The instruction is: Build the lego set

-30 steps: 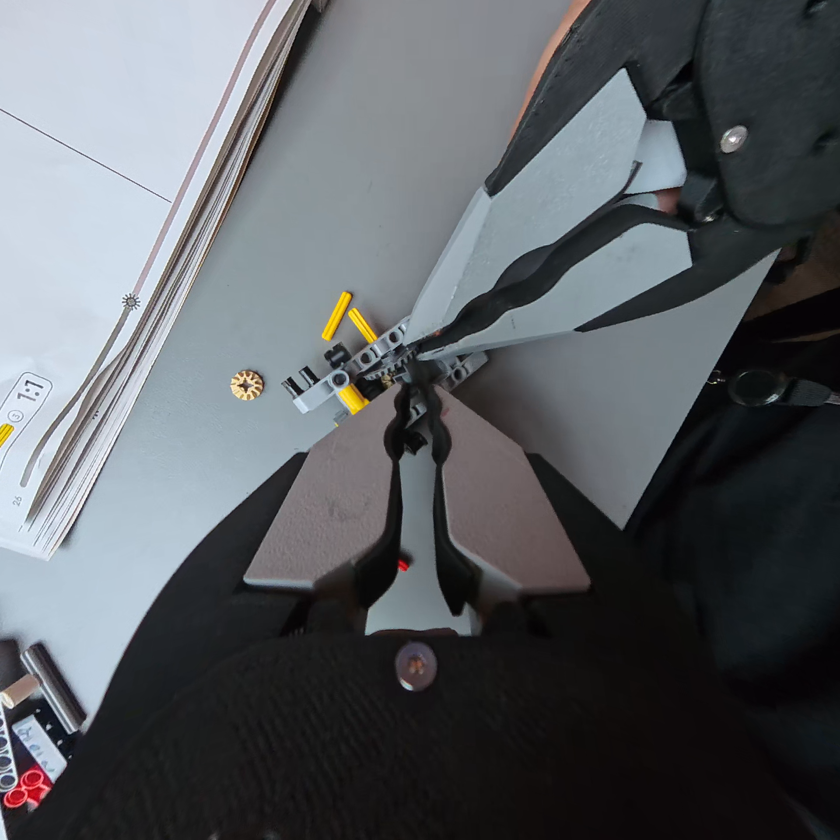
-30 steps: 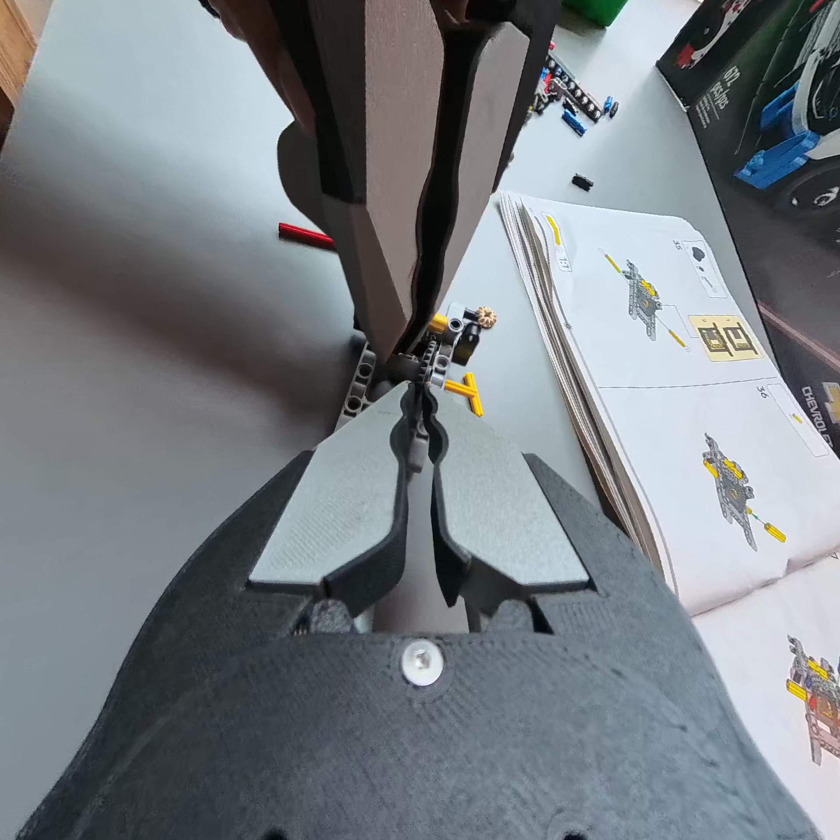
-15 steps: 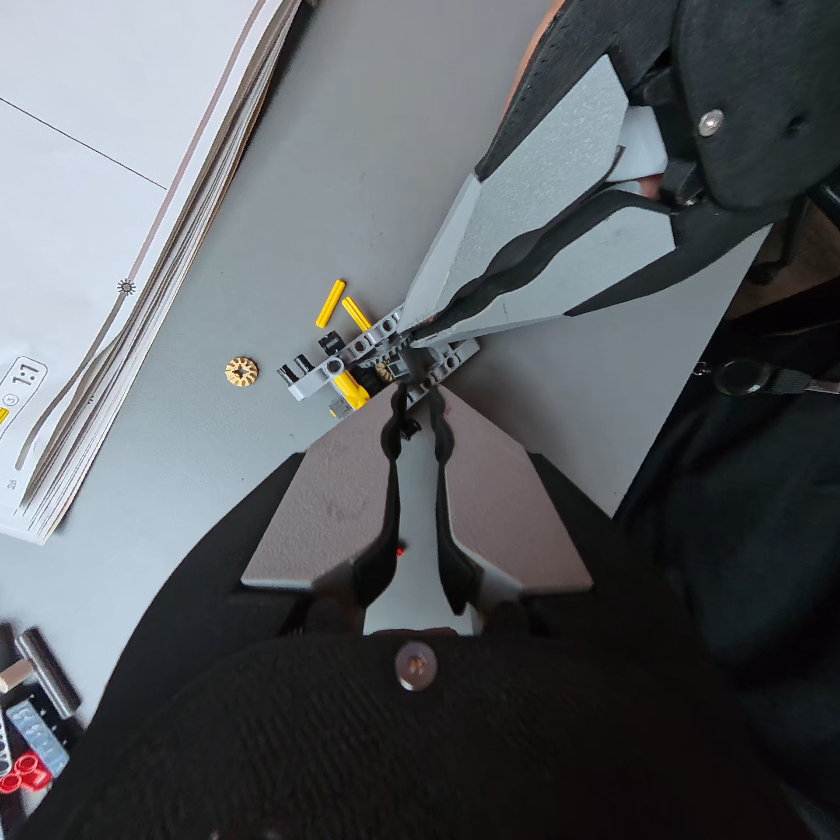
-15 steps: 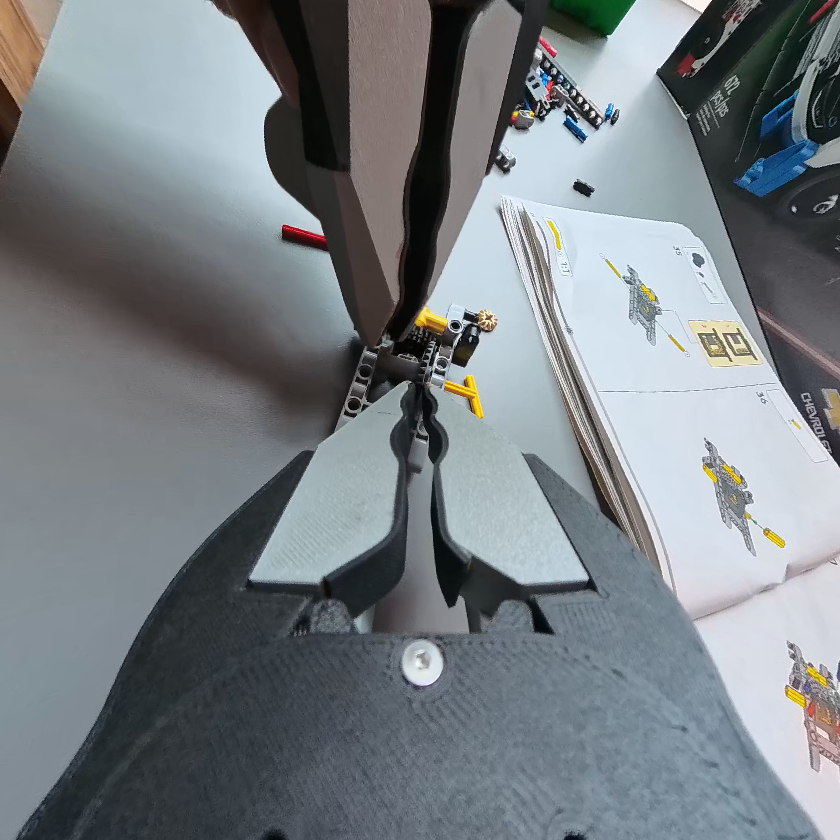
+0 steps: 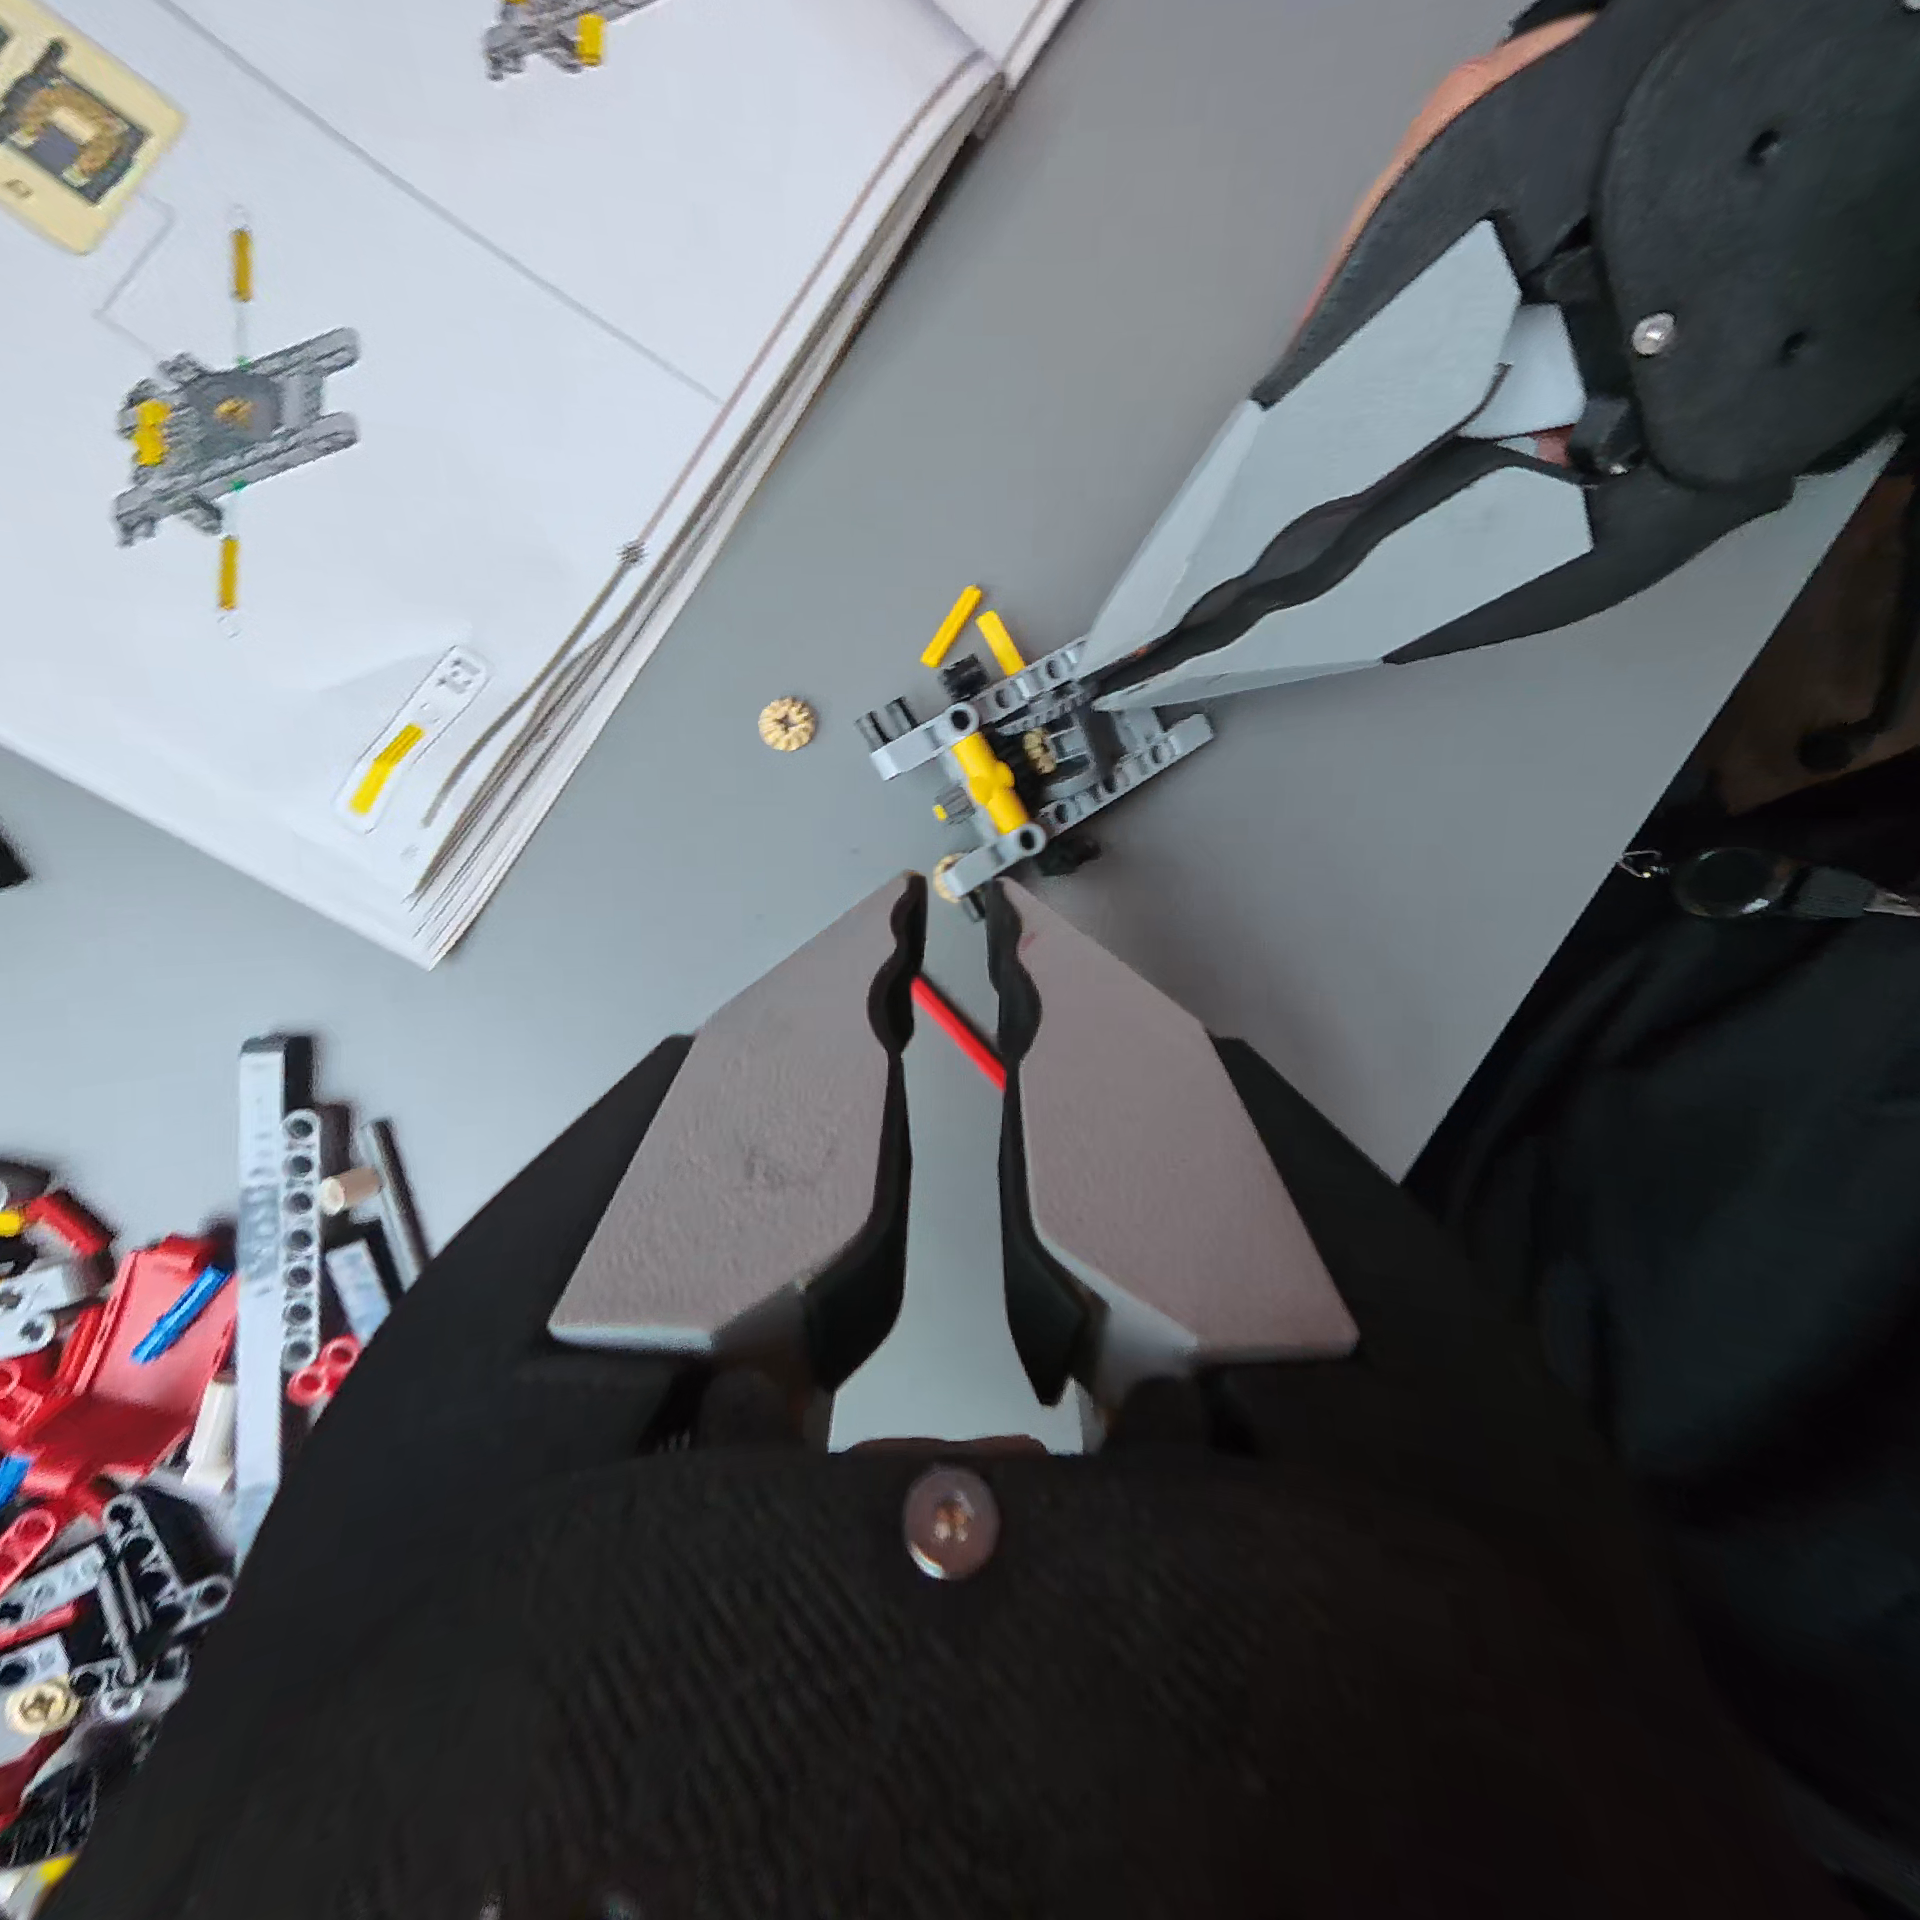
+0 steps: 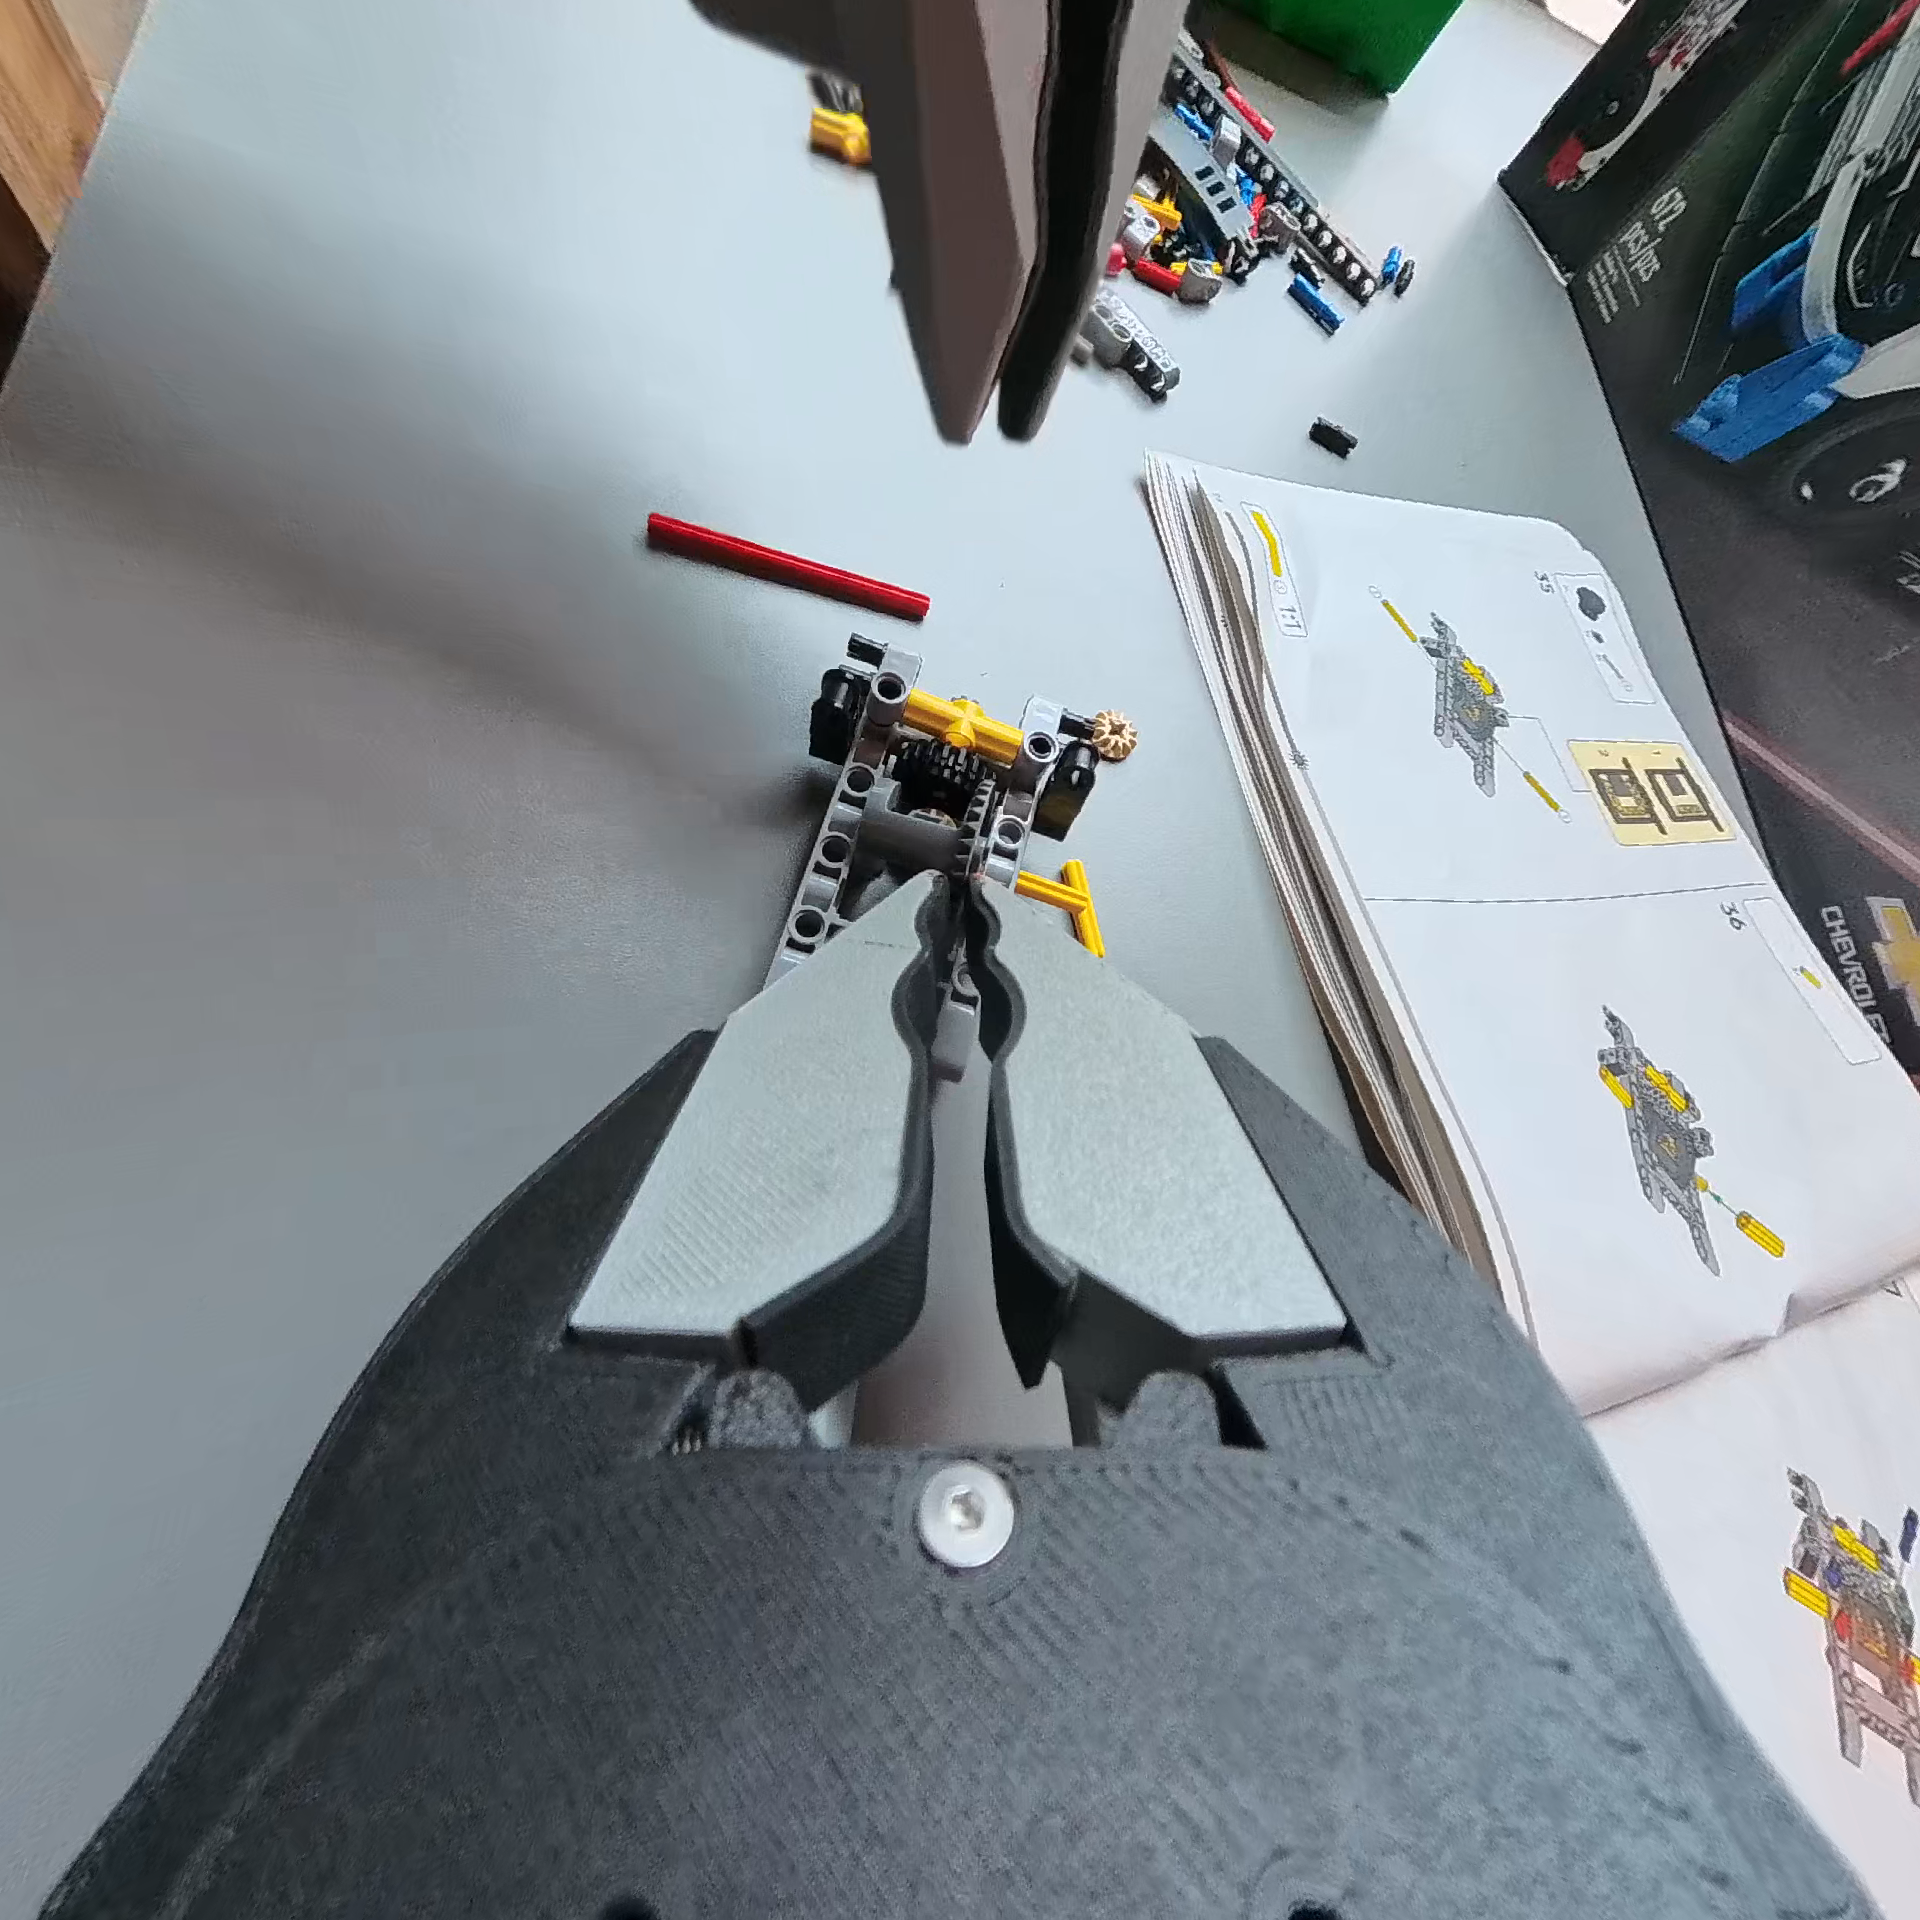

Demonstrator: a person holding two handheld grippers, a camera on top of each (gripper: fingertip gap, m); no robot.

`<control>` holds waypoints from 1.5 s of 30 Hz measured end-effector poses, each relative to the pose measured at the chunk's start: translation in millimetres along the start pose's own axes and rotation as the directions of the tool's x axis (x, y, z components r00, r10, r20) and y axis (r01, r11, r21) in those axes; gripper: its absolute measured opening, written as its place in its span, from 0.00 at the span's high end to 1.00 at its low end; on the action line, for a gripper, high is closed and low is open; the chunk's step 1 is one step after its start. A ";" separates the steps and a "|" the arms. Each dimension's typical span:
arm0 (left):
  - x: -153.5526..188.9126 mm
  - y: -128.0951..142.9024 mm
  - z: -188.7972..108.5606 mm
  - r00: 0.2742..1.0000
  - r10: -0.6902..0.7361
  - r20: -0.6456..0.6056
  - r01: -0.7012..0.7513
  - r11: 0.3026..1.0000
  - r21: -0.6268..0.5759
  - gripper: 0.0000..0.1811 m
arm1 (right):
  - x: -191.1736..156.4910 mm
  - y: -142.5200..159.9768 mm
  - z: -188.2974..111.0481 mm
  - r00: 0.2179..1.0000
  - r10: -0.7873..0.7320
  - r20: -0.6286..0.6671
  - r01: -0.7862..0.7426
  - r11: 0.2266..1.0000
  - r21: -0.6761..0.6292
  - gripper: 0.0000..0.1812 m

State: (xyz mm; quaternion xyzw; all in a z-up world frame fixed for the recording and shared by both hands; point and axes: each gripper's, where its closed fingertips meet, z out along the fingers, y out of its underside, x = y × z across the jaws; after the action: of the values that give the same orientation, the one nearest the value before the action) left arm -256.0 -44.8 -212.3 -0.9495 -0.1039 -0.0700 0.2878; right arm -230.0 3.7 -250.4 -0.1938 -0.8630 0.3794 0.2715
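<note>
The left tool (image 5: pixel 951 899) has backed off empty, tips parted, leaving the right tool (image 6: pixel 954 894) clamping the grey assembly (image 6: pixel 925 790) alone, ready for another part.

A hobby or office desk: plain grey surface (image 6: pixel 416 416), open instruction booklet (image 6: pixel 1507 831), set box (image 6: pixel 1766 312) at 2 o'clock, loose bricks (image 5: pixel 125 1403).

Grey beam assembly (image 6: pixel 914 800) flat on table; yellow cross-connector, black gear inside; 1 beam pinched by right claw (image 6: pixel 961 904).

Printed writing on instruction booklet (image 6: pixel 1538 935), on dark box (image 6: pixel 1766 343)
</note>
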 end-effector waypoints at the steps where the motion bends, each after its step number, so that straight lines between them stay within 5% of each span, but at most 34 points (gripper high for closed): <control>1: -4.9 1.7 -2.4 1.000 -0.014 0.008 0.014 1.000 0.005 0.95 | 0.0 0.0 0.0 1.000 0.000 0.000 0.000 1.000 0.000 1.00; 45: -22.7 22.4 20.3 0.998 -0.062 -0.008 0.062 0.996 -0.061 0.91 | -1.6 0.6 0.3 1.000 -0.024 0.002 0.024 1.000 -0.004 1.00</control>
State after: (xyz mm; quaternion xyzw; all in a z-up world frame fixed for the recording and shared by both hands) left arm -271.1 -55.1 -245.4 -0.9537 -0.1297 -0.0866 0.2571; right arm -228.9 3.0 -251.6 -0.1839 -0.8662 0.3746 0.2749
